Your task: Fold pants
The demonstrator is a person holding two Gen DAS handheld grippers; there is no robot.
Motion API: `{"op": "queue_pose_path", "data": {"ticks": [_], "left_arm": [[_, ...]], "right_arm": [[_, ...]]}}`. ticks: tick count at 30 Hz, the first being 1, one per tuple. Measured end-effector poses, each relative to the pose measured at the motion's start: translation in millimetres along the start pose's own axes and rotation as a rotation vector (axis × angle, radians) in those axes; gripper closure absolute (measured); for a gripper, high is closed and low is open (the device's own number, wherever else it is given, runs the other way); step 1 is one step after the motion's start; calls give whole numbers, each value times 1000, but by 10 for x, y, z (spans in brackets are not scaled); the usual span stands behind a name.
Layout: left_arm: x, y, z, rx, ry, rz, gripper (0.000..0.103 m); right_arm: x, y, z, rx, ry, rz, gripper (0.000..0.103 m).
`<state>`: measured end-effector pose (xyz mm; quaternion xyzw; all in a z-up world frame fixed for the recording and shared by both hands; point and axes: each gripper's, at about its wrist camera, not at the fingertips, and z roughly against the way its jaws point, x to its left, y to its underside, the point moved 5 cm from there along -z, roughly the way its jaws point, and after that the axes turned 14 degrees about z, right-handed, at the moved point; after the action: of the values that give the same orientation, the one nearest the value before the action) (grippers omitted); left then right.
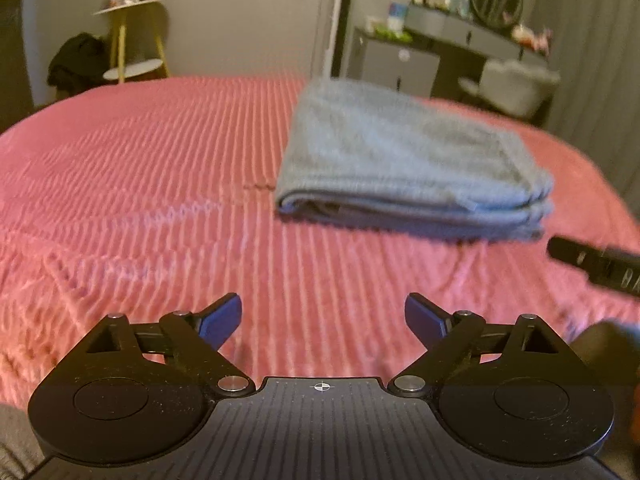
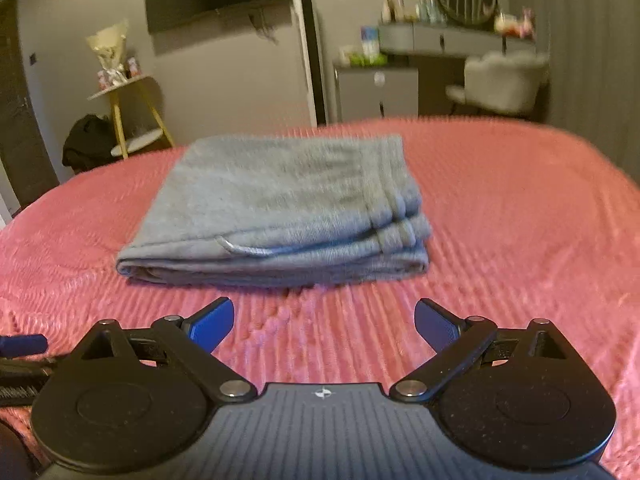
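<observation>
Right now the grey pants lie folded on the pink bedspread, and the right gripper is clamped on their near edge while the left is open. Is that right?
Not quite. The right gripper is not clamped on the pants: the right wrist view shows its jaws open, with only pink bedspread between them, short of the near edge. The rest holds: the pants lie folded and the left gripper is open.

Left black two-finger gripper: blue pads on angled black link arms, silver pivot screws, round black discs either side, ribbed dark grey centre plate bearing small white crosshair mark. Right black two-finger gripper: same build, blue pads, silver screws, ribbed plate, crosshair mark.
</observation>
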<state>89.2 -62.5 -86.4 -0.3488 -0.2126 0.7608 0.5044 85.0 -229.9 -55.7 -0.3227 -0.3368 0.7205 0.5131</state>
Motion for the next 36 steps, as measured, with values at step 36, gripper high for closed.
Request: {"op": "queue_pose_path", "data": {"ticks": [36], "left_arm": [[-112, -54, -314, -52, 56, -58, 8]], "right_arm": [[315, -39, -63, -18, 60, 124, 4]]}}
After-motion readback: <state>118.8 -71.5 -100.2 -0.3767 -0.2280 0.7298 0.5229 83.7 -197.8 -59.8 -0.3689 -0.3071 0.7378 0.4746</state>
